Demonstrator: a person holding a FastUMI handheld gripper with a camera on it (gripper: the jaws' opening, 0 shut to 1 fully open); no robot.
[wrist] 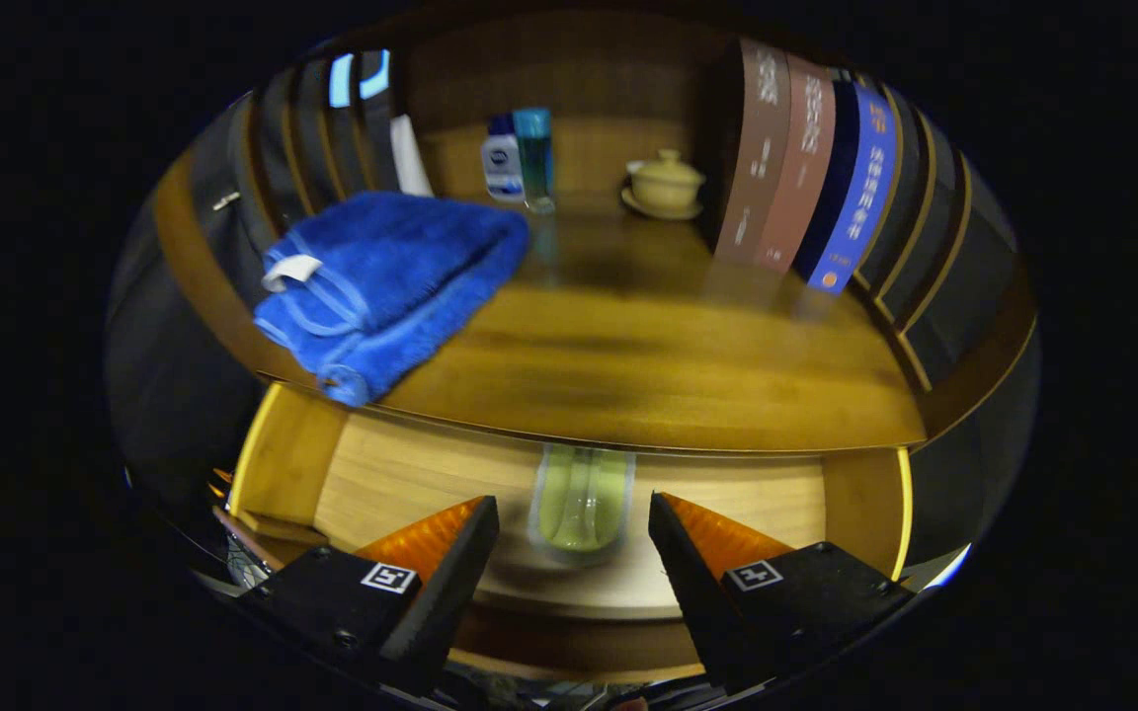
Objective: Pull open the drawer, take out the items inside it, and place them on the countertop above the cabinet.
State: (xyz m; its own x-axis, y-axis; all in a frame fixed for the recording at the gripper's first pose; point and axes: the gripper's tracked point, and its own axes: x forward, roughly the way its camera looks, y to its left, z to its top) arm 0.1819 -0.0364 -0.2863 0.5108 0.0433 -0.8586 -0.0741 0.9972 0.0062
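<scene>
The wooden drawer (401,474) stands pulled open below the countertop (648,355). A clear glass-like container with a greenish inside (581,502) lies on the drawer floor, its far end tucked under the countertop's edge. My gripper (574,518) hovers over the drawer, open, with one finger on each side of the container and apart from it. A folded blue towel (386,281) rests on the countertop's near left corner and hangs slightly over the edge.
At the back of the countertop stand two small bottles (520,158) and a lidded cream cup on a saucer (666,183). A row of upright books (806,188) lines the right side. Dark panels stand on the left behind the towel.
</scene>
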